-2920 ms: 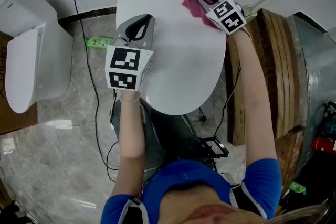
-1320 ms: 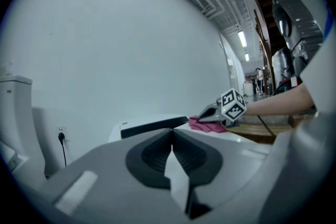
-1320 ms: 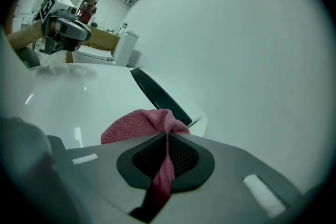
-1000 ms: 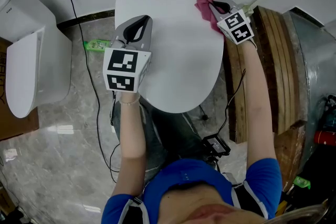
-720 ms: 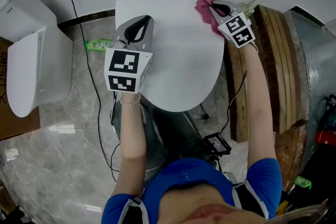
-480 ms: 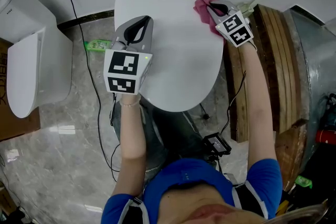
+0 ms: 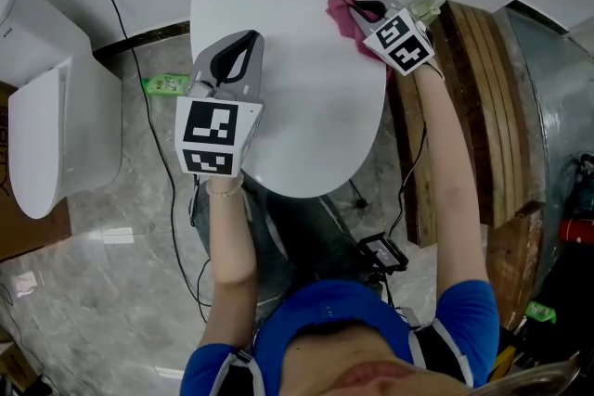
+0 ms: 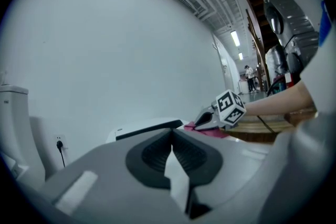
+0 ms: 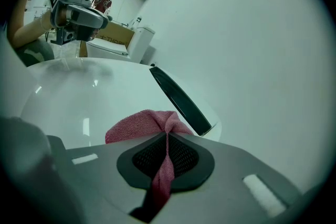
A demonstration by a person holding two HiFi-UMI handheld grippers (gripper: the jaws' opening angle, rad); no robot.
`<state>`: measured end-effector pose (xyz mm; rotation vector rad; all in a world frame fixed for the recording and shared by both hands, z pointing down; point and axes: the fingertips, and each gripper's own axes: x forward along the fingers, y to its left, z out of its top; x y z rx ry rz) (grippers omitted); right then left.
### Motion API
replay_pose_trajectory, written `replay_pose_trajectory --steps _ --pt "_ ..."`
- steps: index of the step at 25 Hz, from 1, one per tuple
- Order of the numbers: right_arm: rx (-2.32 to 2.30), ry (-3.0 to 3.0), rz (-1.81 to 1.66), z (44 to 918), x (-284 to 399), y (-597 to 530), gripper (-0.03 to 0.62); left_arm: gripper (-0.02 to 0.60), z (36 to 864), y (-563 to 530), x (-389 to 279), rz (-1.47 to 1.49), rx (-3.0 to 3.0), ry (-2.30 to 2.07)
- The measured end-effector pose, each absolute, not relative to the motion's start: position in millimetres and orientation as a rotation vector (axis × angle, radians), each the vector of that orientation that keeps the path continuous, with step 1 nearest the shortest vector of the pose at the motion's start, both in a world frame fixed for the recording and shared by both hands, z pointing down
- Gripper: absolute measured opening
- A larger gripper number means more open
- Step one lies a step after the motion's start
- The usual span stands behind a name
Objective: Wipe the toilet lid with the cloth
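The white lid (image 7: 297, 107) bears a pink cloth (image 7: 340, 11) at its far right edge. The grey stone floor (image 7: 102, 292) carries a second toilet (image 7: 42, 134) at left; a green bottle (image 7: 163, 85) just left of the lid; a black cable (image 7: 122, 25) running from the far wall; wooden planks (image 7: 469, 107) at right.

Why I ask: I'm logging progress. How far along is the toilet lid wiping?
Done: the right gripper is shut on the pink cloth. In hand: the cloth lies on the toilet lid, rear right. Left: likely the middle and front; no wiped area shows. The left gripper, shut and empty, sits at the lid's left edge.
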<state>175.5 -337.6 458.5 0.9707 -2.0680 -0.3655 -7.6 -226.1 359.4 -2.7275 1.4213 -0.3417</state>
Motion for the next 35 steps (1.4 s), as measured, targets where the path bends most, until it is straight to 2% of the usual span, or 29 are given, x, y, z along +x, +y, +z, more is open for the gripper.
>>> replay_pose_trajectory --steps 35 --pt "0.804 -2.112 -0.446 455 101 -338 0.009 0.003 355 -217 -38 -0.385 -2.661 1.485"
